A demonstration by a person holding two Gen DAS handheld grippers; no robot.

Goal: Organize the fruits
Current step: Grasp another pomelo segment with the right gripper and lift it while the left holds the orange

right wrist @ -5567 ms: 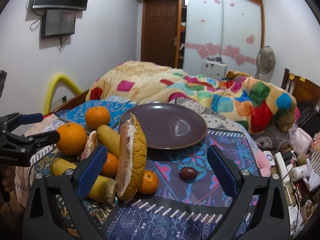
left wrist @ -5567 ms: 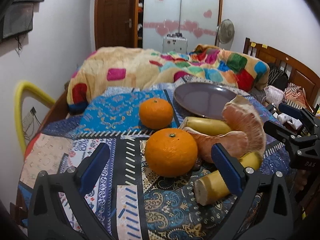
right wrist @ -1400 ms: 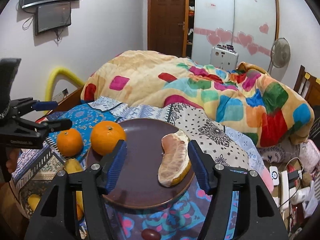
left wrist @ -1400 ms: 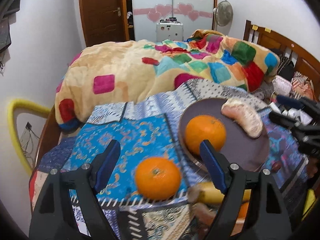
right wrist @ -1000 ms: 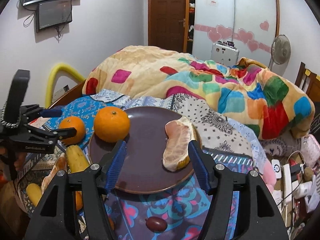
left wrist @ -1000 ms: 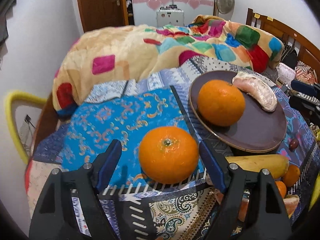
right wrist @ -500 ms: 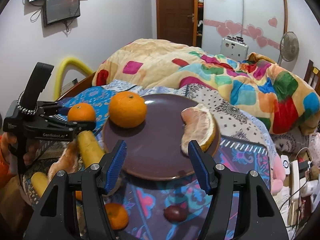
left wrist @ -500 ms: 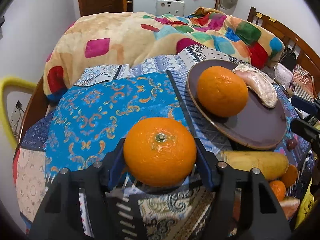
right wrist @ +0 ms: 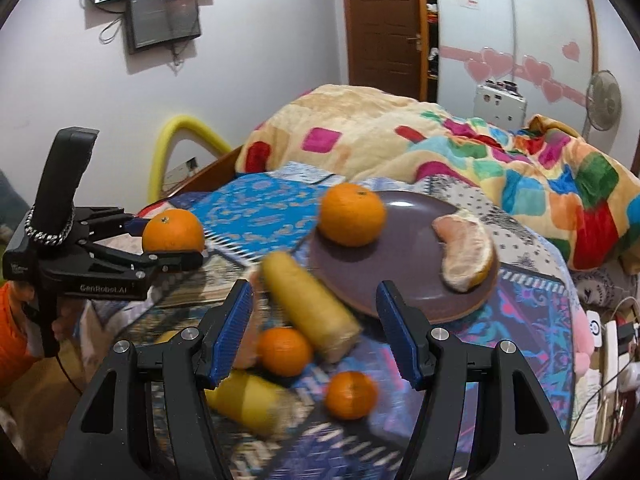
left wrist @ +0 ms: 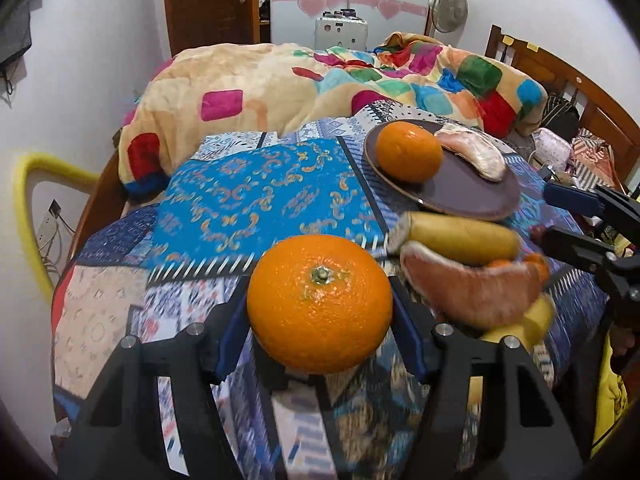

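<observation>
- Bedroom, patterned quilt (left wrist: 256,200) as work surface, fruit pile w/ brown plate (left wrist: 464,196) up and to the right of the left tool.
- Left gripper (left wrist: 320,320) clamped on big orange (left wrist: 319,303), pads pressing both sides, stem up.
- Plate lies fwd-right of that orange; second orange (left wrist: 409,151) and pomelo wedge (left wrist: 472,152) on it.
- Right gripper (right wrist: 314,332) open, nothing between the fingers, hovering over banana piece (right wrist: 312,308) and small tangerine (right wrist: 285,351).
- Banana's long axis runs diagonal, toward plate rim; looks like right's next pick.
- Left is the one loaded; its drop looks to go in plate's bare near side.
</observation>
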